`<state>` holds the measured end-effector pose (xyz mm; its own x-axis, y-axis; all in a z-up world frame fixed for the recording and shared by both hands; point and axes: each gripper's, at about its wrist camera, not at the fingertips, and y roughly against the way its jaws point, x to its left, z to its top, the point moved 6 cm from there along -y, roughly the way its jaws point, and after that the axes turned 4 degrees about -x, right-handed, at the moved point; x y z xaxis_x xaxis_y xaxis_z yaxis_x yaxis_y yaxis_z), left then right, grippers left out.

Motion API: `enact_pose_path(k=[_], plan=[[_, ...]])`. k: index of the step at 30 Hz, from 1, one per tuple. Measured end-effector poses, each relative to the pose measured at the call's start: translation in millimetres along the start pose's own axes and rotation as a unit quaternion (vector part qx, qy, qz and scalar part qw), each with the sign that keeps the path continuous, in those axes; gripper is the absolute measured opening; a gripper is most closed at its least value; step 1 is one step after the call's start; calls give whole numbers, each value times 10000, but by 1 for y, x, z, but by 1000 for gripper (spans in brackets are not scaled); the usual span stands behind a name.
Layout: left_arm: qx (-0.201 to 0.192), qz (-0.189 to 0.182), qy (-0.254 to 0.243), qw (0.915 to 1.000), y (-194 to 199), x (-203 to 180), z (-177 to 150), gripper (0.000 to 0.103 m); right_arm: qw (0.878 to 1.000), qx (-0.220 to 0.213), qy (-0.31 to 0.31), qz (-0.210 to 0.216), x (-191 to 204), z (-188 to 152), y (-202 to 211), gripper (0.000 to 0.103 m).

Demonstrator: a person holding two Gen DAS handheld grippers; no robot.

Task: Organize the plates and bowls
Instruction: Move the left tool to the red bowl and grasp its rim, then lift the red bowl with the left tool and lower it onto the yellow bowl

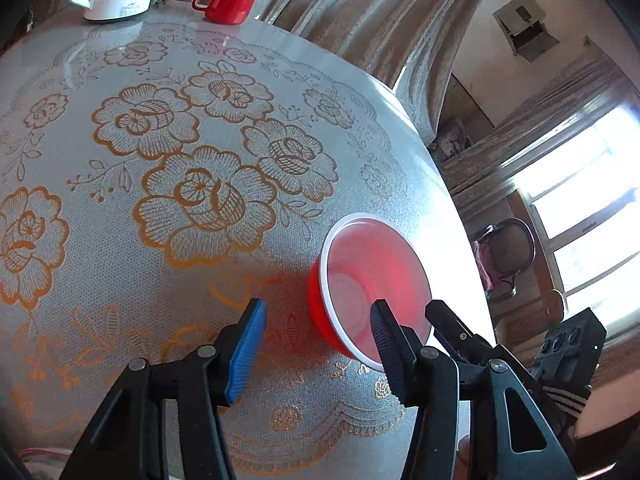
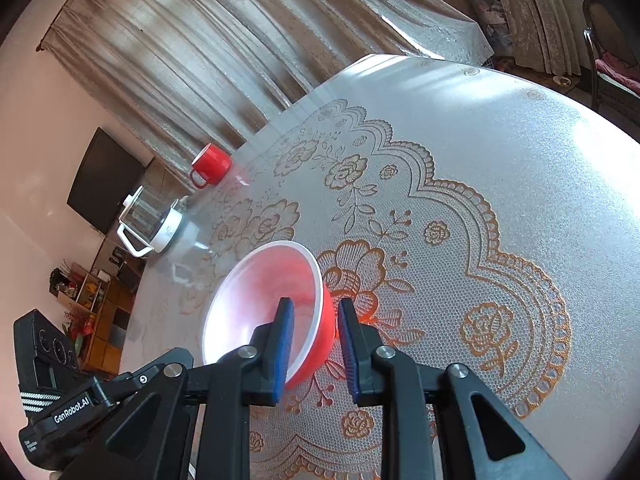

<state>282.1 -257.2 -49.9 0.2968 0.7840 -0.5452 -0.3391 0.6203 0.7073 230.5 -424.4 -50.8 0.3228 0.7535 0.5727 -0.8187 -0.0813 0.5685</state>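
While the right gripper [image 2: 312, 344] straddles the rim of the red, white-lined plastic bowl [image 2: 264, 304] without pinching, the left gripper [image 1: 320, 348] gapes beside it; no stacking looks done.

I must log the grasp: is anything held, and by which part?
Right gripper: jaws straddle the rim of the red bowl; whether they clamp it cannot be told. Left gripper is open, holding nothing.

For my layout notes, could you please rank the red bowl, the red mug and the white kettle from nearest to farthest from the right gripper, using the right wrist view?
1. Red bowl: its rim sits between the right gripper fingers.
2. White kettle: farther out, upper left, near the table edge.
3. Red mug: farthest, beyond the kettle by the curtain.
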Motion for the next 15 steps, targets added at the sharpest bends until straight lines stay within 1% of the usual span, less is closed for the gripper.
enact_pose_path(k=[1,2,3,4,9,12,15], plan=[[75,25,35,10000,-7,0,0,41,10000,16,-13,3,-1,-1,-1,21],[164,18,66,9998,-12,-1,-1,36,10000,30,-33,3,-2,-1,-2,21],[238,-14,78,9997,-18,-3,-3,26,10000,47,-55,11,-3,-2,-3,18],[277,-33,81,9996,-21,-4,-5,20,9999,74,-79,15,-4,-3,-5,17],[225,-17,40,9997,-16,-4,-16,15,10000,84,-2,47,-2,-9,-1,12],[243,1,91,9997,-5,2,-23,15,9998,93,-32,173,1,-13,5,12],[185,101,49,9998,9,5,-31,15,9996,132,-44,256,7,-19,9,12]])
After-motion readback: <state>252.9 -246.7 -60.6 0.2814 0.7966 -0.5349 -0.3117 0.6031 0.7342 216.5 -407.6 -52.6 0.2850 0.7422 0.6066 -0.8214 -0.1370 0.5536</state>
